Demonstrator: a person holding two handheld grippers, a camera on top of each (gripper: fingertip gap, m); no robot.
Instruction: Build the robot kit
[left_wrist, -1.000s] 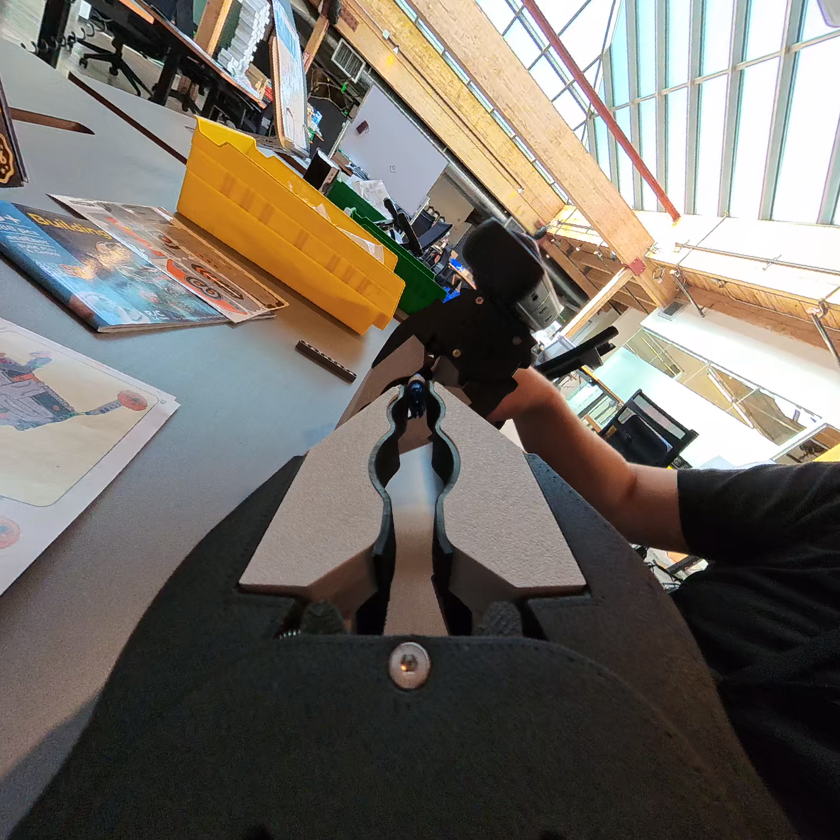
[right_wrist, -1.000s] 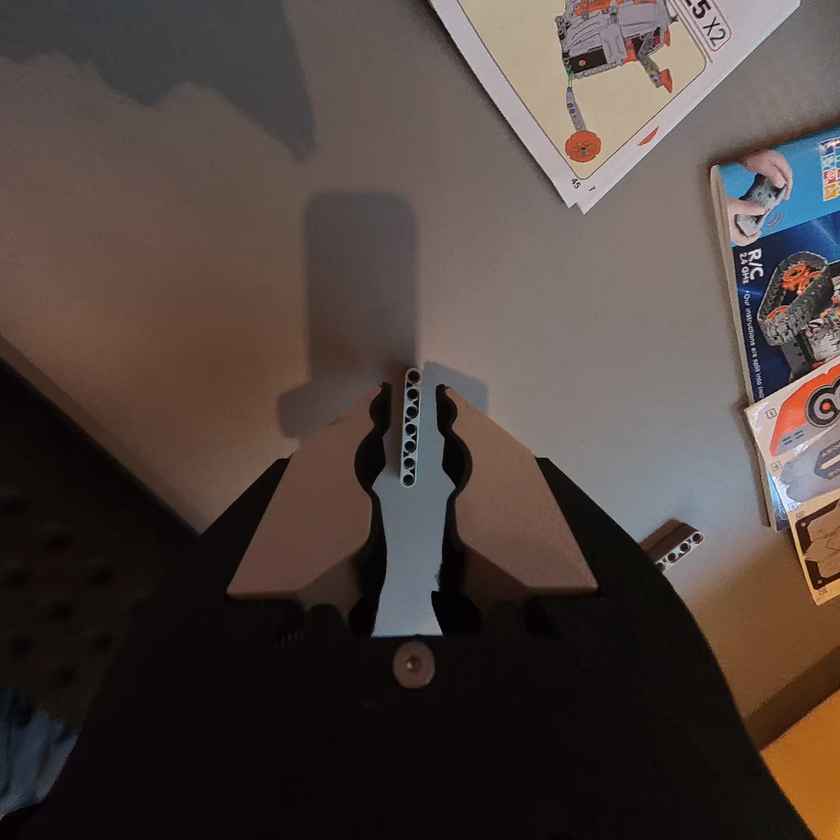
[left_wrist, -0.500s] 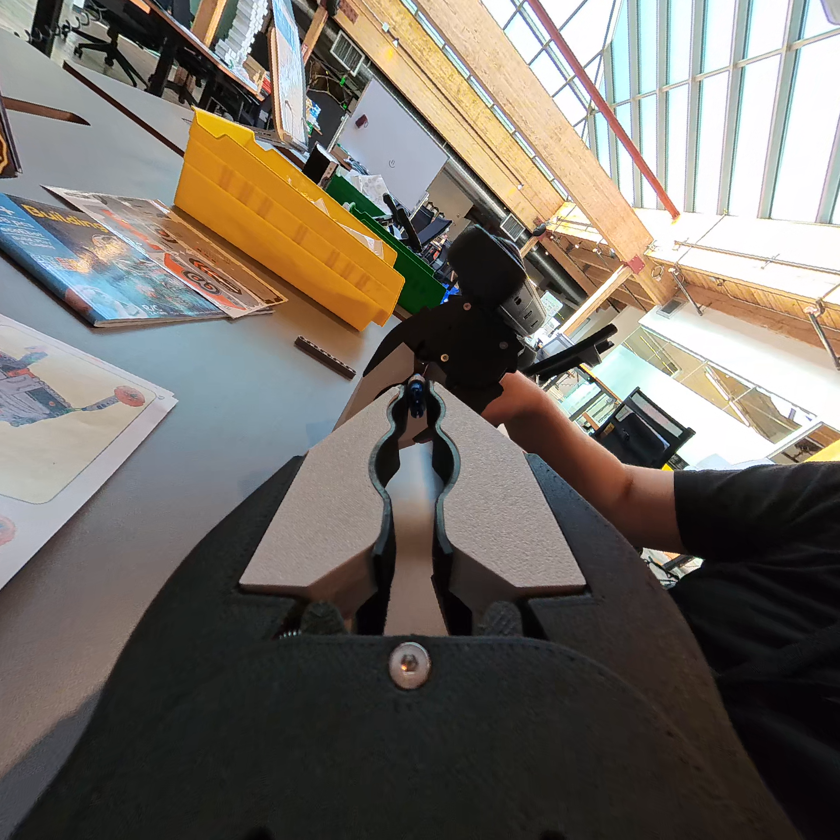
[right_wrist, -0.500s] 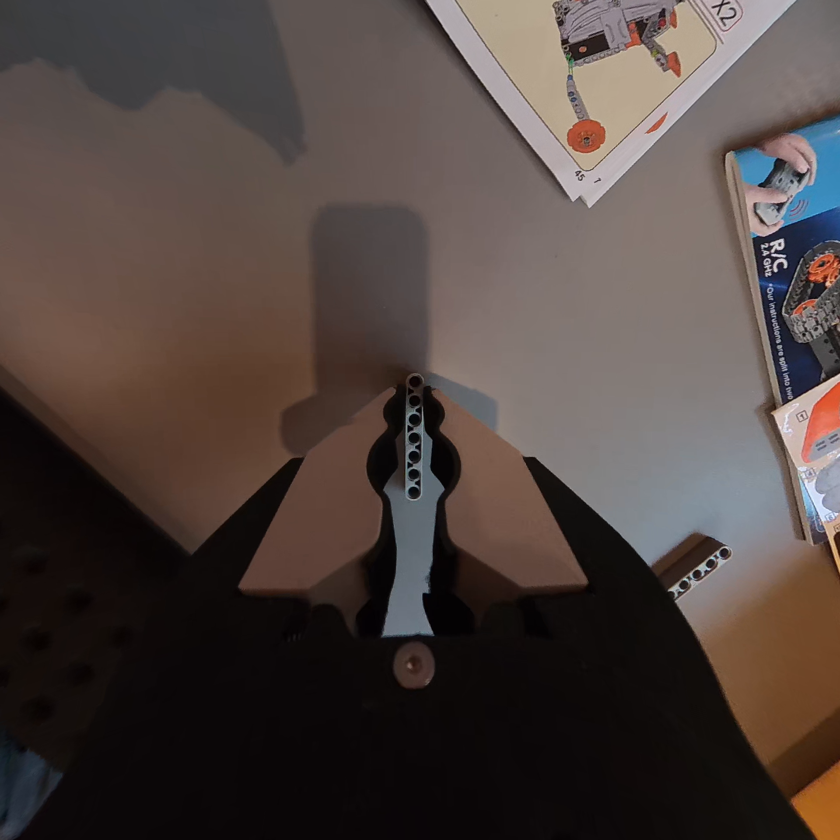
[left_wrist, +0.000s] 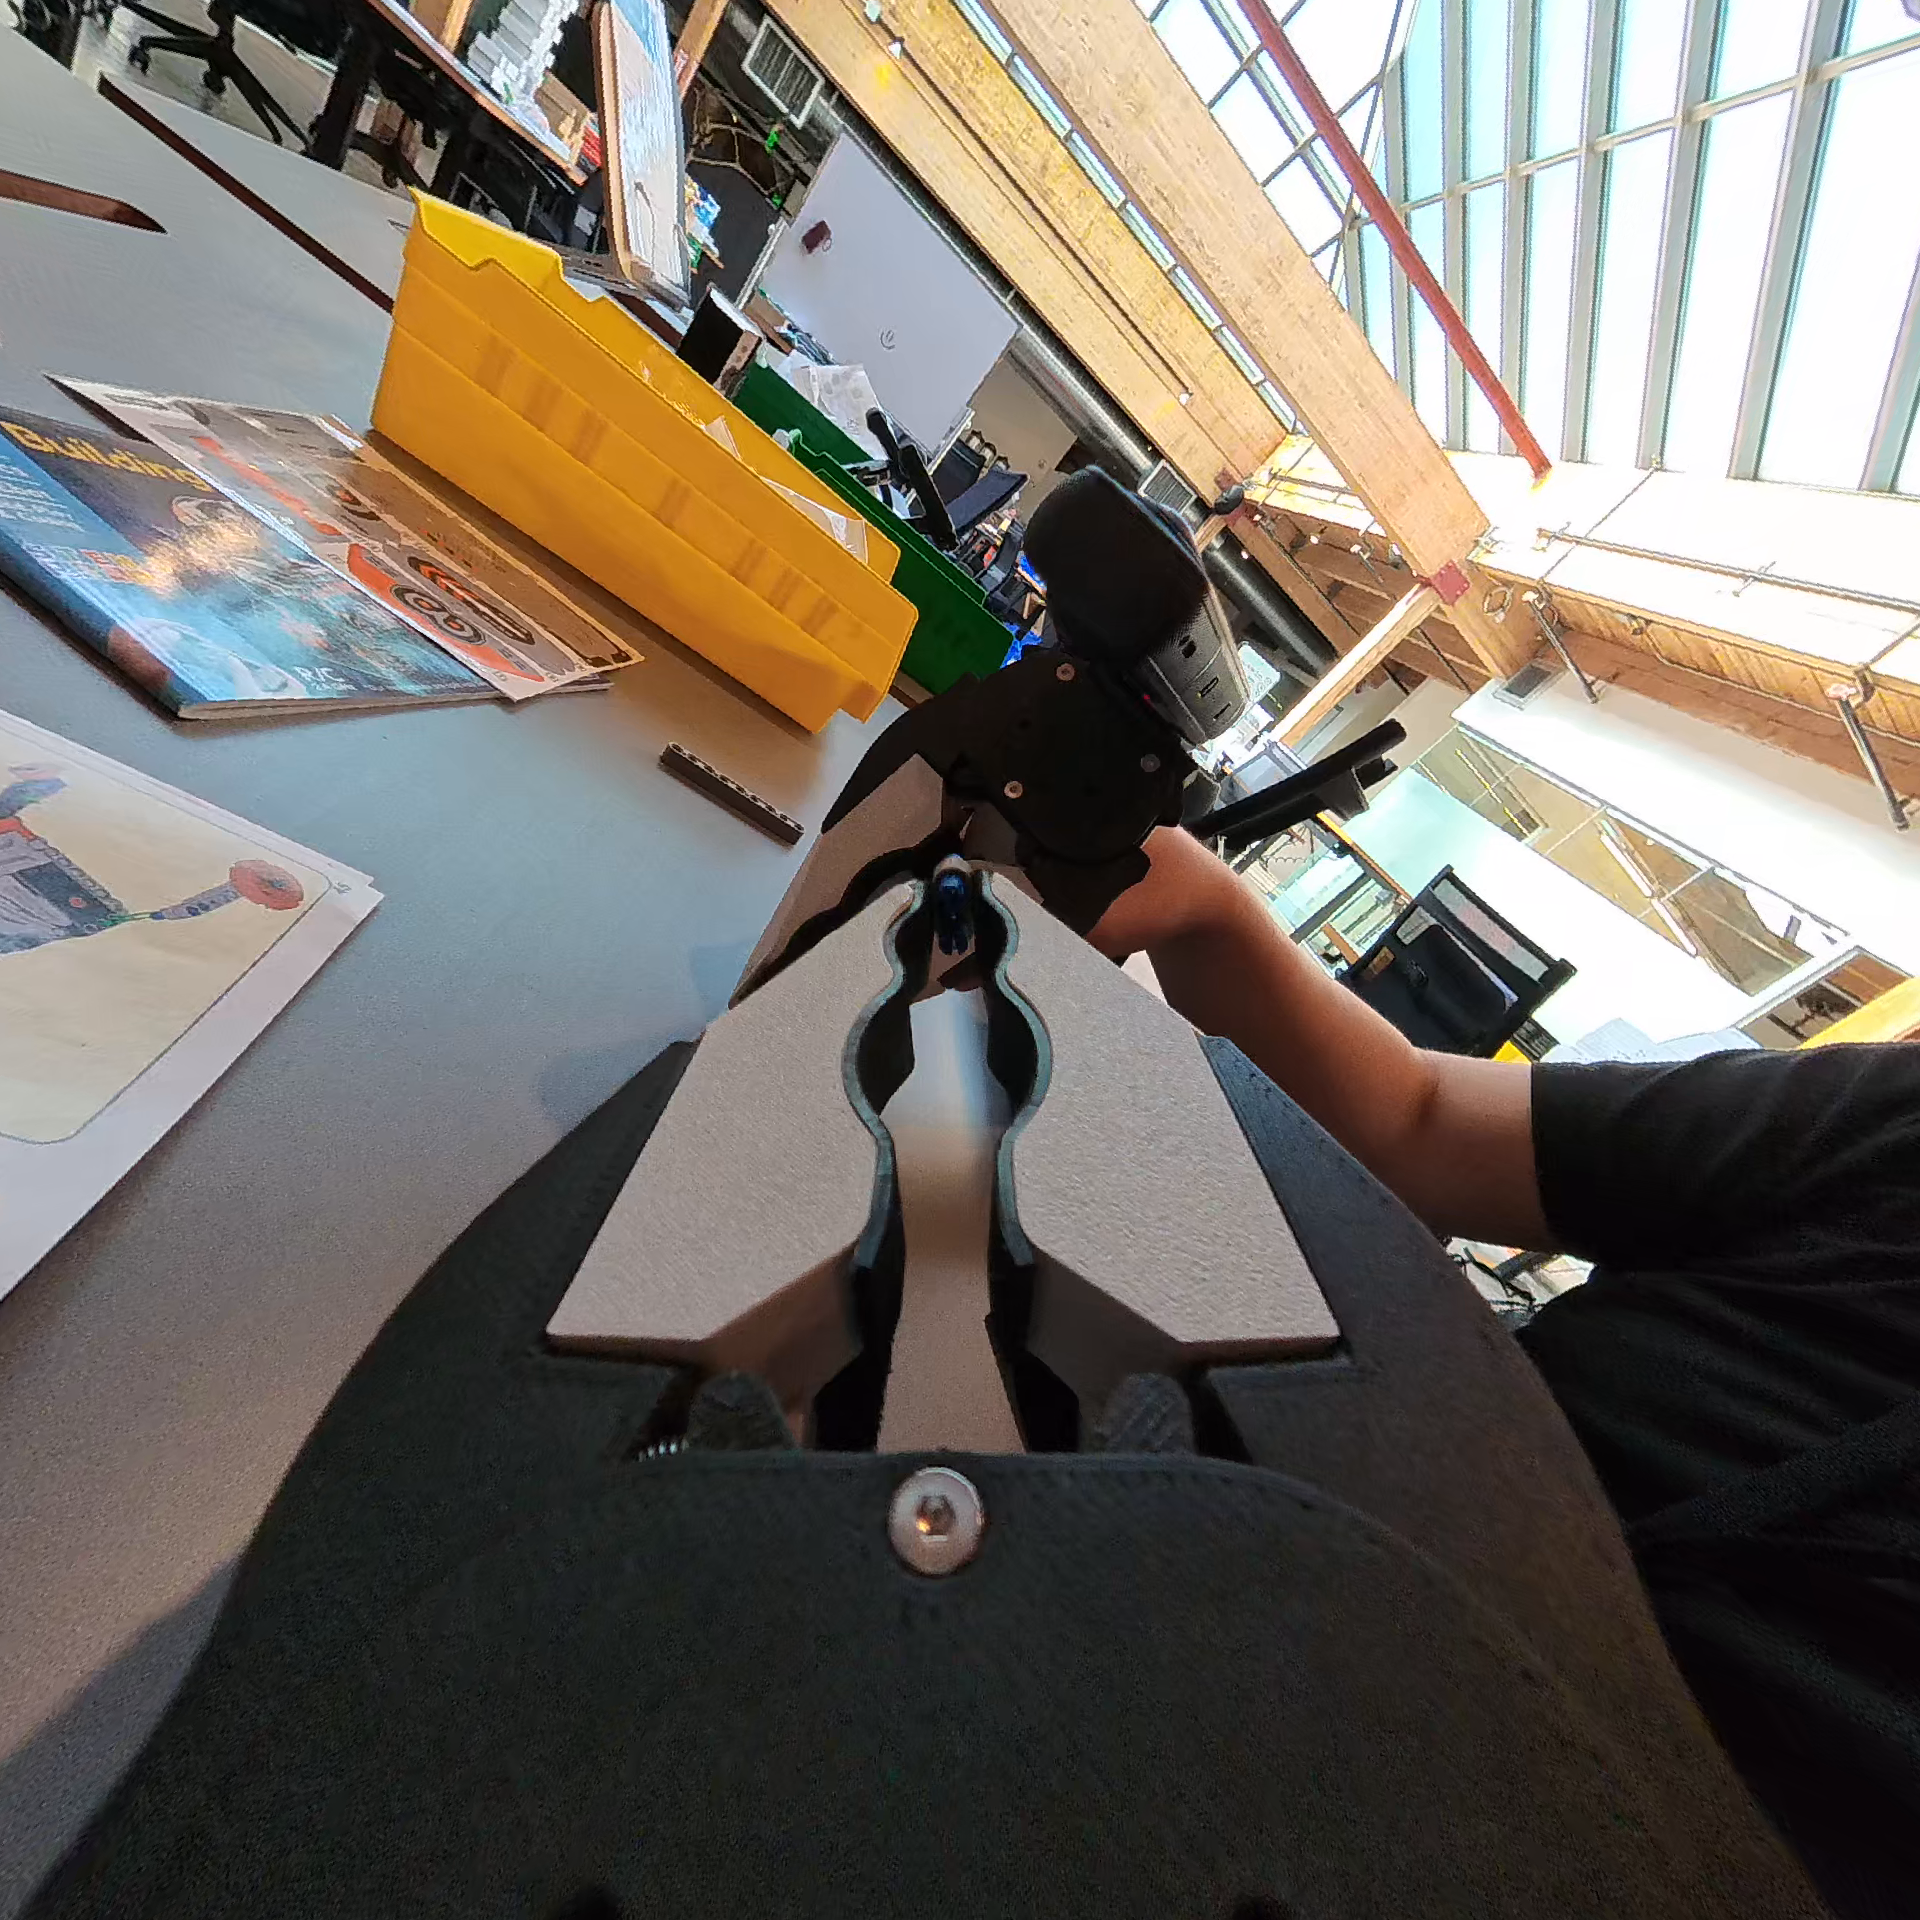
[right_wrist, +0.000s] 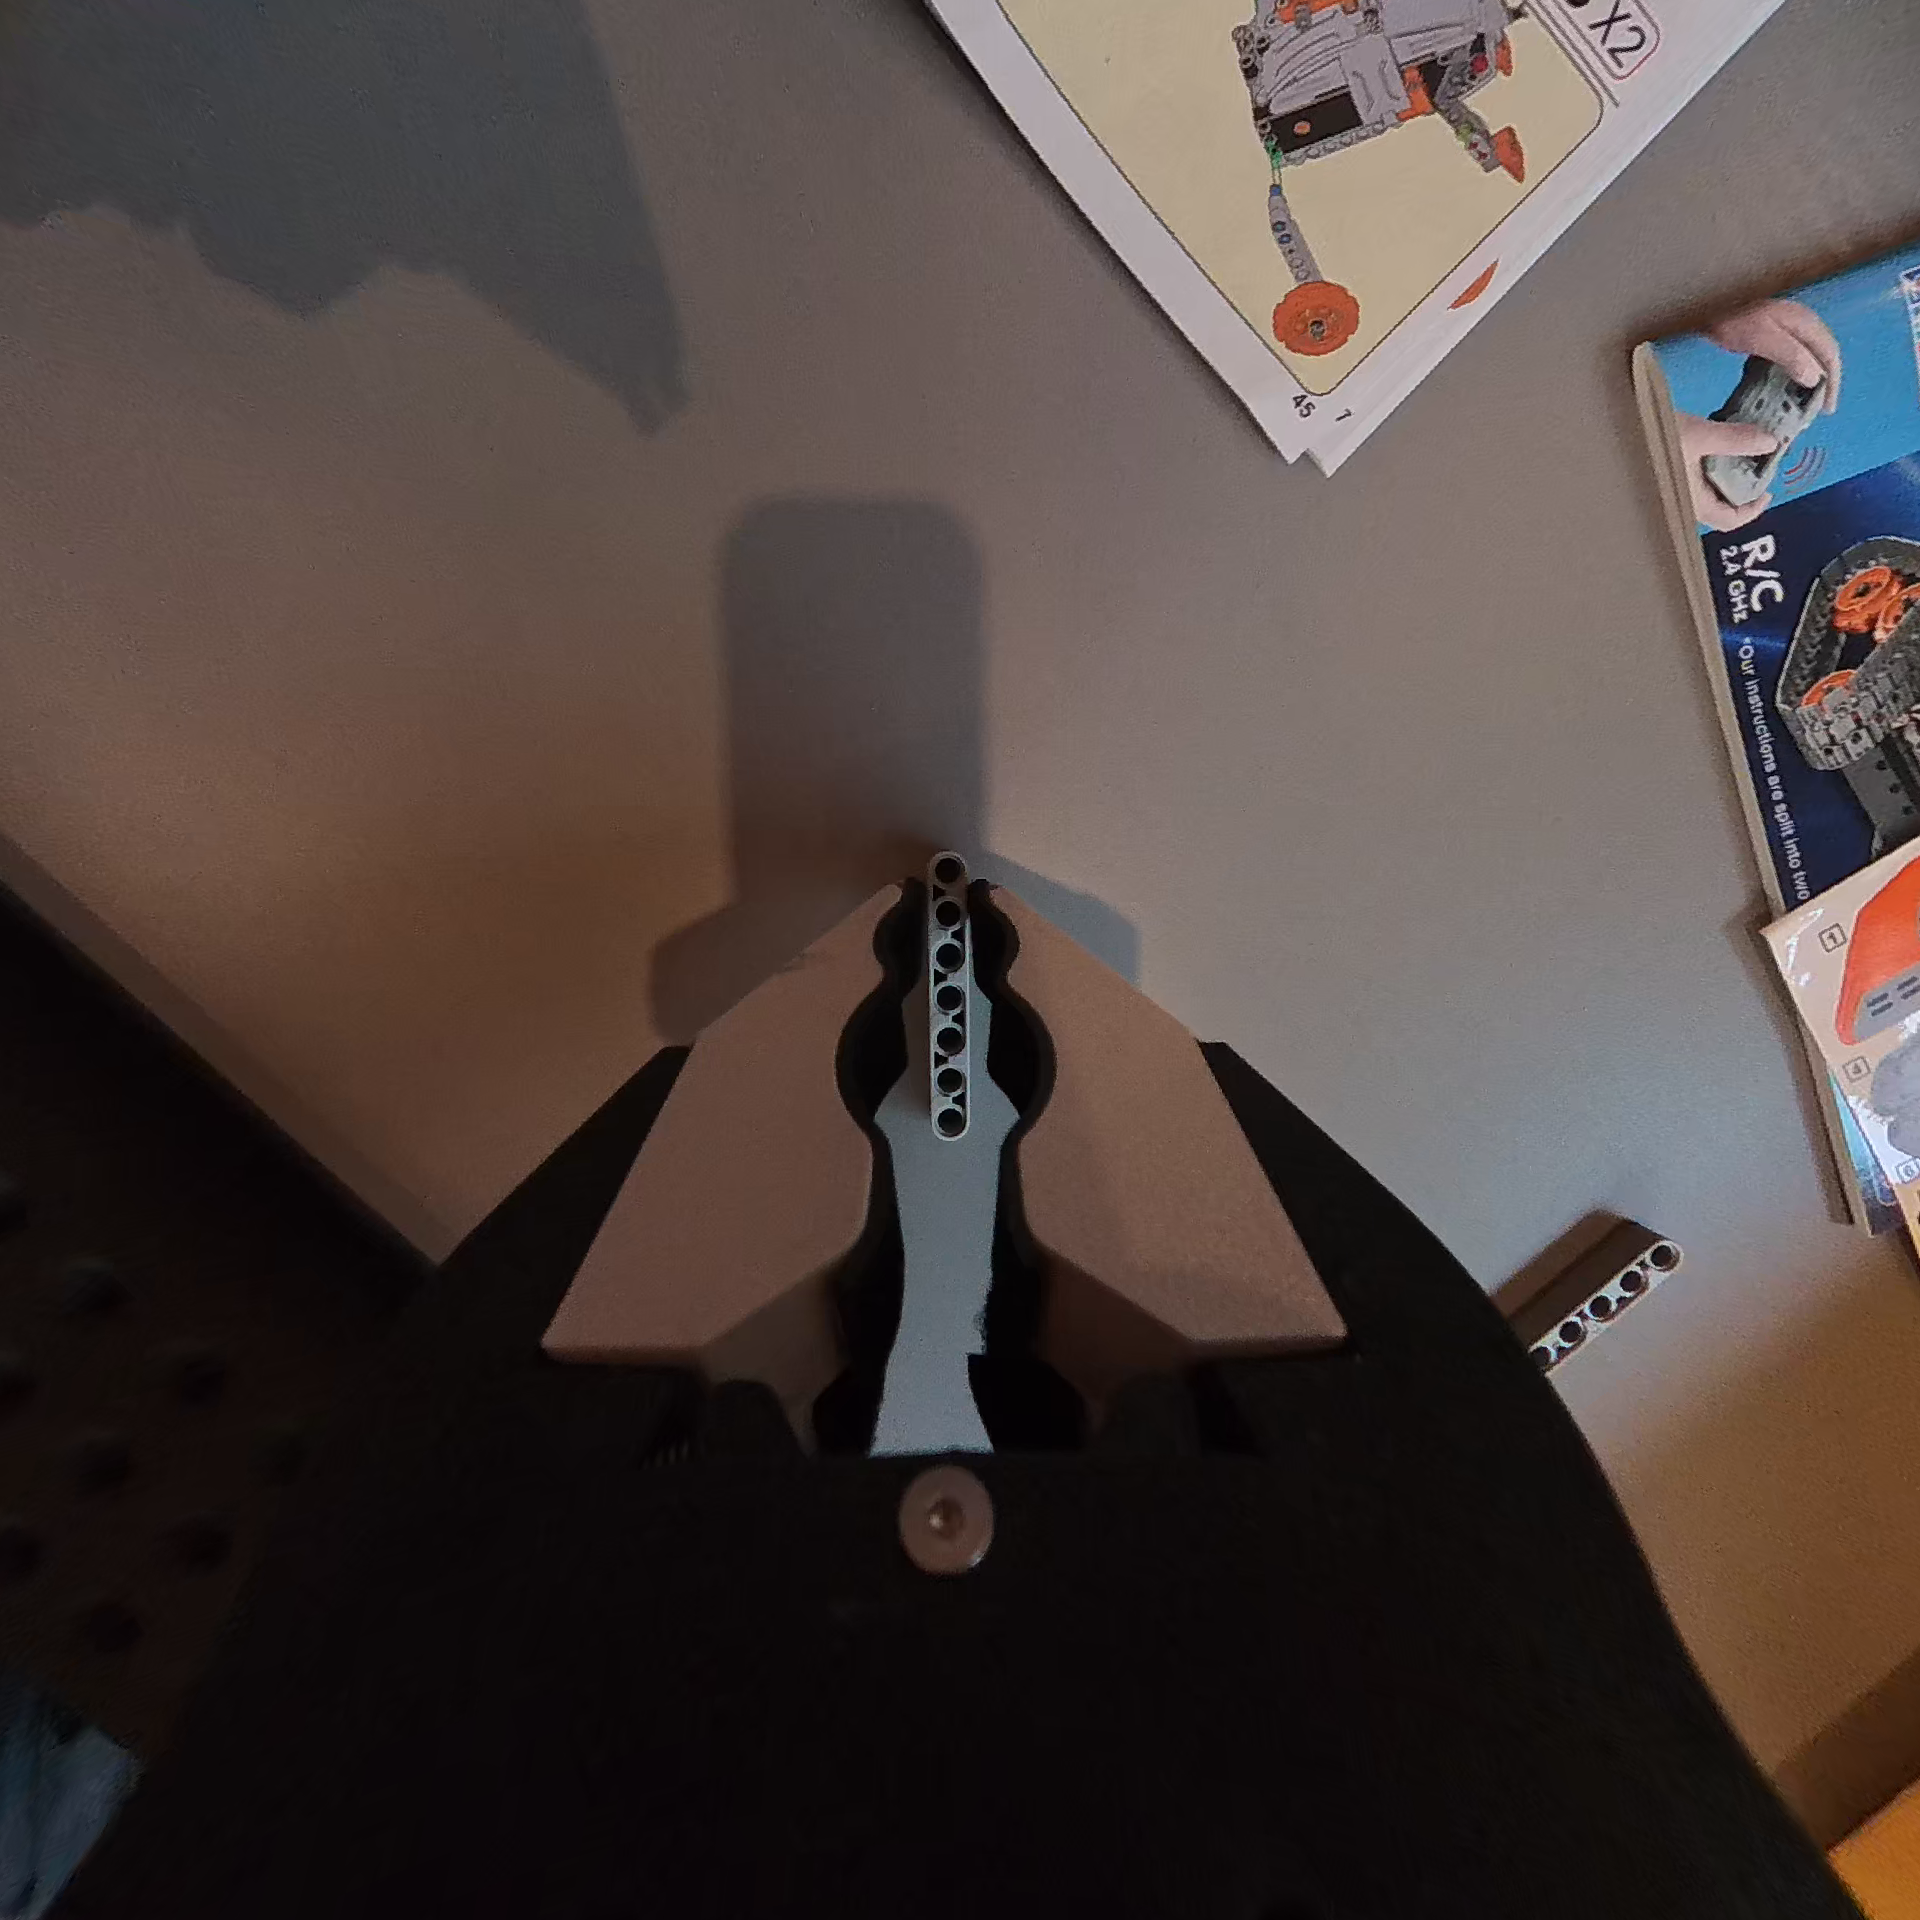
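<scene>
Yellow bin (left_wrist: 623, 488), green bin (left_wrist: 935, 613), grey holed beam (right_wrist: 948, 997), blue pin (left_wrist: 948, 914).

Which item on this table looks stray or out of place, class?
One dark holed beam lies loose on the grey table, apart from the yellow bin and the booklets. Nothing looks spilled or damaged.

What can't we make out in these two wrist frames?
- Blue pin, left wrist view: mostly hidden between the left gripper fingertips; shape unclear.
- Dark beam, right wrist view: near end covered by the right gripper body.
- Yellow bin, left wrist view: contents hidden by its wall.
</scene>
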